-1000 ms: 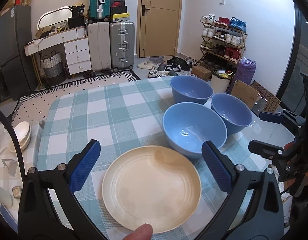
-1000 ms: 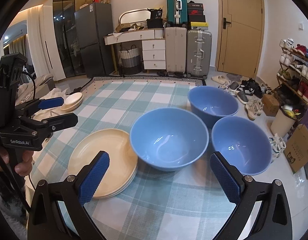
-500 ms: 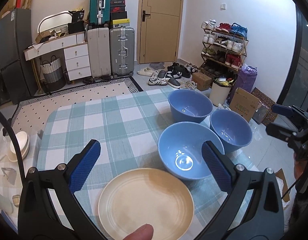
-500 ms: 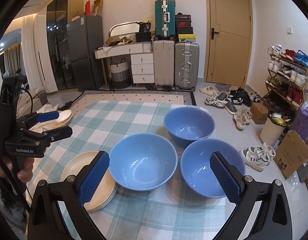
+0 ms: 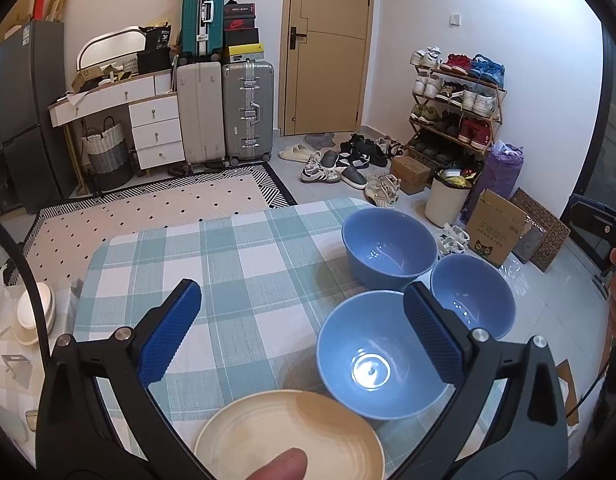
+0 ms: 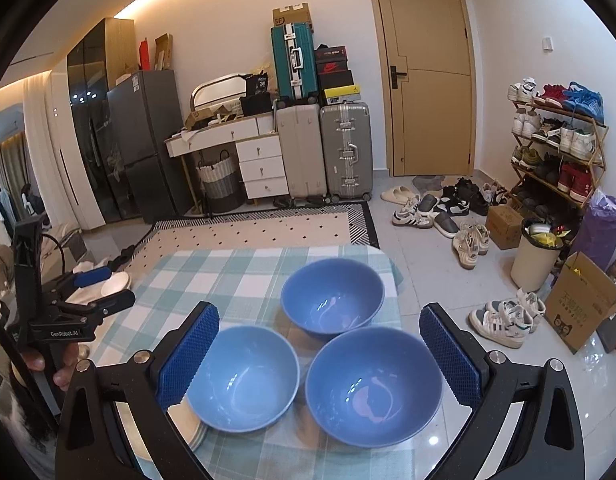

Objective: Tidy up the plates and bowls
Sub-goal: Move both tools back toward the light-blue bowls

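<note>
Bowls: three blue bowls on the checked tablecloth [image 6: 228,276], empty and clustered in a triangle; far bowl [image 6: 332,304], near left bowl [image 6: 244,376], near right bowl [image 6: 373,386].
Plates: cream plate stack [image 5: 288,436] just left of the near left bowl; count unclear.
Left gripper [image 5: 304,328]: jaws wide, holding nothing, raised above the plate stack and near left bowl.
Right gripper [image 6: 319,356]: jaws wide, empty, above the two near bowls.
Writing: "GenRobot.AI" on the left gripper's body, seen from the right wrist; "SF" on a cardboard box [image 6: 290,15] atop the teal suitcase [image 6: 294,64].
Suitcases: three.
</note>
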`<action>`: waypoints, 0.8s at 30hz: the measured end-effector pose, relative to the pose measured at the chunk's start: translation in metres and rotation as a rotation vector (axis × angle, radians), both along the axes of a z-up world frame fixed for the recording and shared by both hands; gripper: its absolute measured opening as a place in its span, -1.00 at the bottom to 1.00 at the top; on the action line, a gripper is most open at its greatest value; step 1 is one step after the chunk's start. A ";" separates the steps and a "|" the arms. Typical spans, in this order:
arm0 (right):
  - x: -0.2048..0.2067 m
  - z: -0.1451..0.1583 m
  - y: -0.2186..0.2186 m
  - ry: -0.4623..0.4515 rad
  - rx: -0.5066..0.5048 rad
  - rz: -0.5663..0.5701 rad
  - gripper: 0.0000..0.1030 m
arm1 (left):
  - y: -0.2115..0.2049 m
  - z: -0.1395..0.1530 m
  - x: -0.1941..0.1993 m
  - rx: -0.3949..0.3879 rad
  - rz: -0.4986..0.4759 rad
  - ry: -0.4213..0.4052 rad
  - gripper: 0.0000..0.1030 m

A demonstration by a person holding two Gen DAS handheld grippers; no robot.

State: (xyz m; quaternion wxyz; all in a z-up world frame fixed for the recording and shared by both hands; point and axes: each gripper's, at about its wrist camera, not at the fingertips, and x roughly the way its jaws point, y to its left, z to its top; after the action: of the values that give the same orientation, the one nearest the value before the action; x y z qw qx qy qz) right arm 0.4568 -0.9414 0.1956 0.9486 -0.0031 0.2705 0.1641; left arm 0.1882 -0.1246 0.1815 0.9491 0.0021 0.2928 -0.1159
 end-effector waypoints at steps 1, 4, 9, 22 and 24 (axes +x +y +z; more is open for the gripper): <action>0.003 0.004 -0.005 -0.005 0.005 -0.003 0.99 | -0.001 0.000 0.004 -0.002 -0.001 -0.002 0.96; 0.014 0.010 -0.015 -0.005 0.019 -0.008 0.99 | -0.005 0.002 0.012 0.009 -0.007 0.000 0.96; 0.033 0.013 -0.029 0.008 0.031 -0.026 0.99 | -0.019 0.002 0.035 0.011 -0.020 0.014 0.96; 0.081 -0.017 -0.027 0.072 0.012 -0.046 0.99 | -0.052 -0.037 0.095 0.036 -0.039 0.104 0.96; 0.088 -0.021 -0.025 0.082 0.006 -0.045 0.99 | -0.053 -0.043 0.102 0.033 -0.044 0.116 0.96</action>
State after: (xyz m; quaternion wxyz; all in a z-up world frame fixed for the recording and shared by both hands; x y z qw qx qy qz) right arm 0.5453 -0.9669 0.1746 0.9402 0.0126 0.3087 0.1437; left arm 0.2897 -0.1780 0.1386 0.9276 0.0174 0.3491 -0.1319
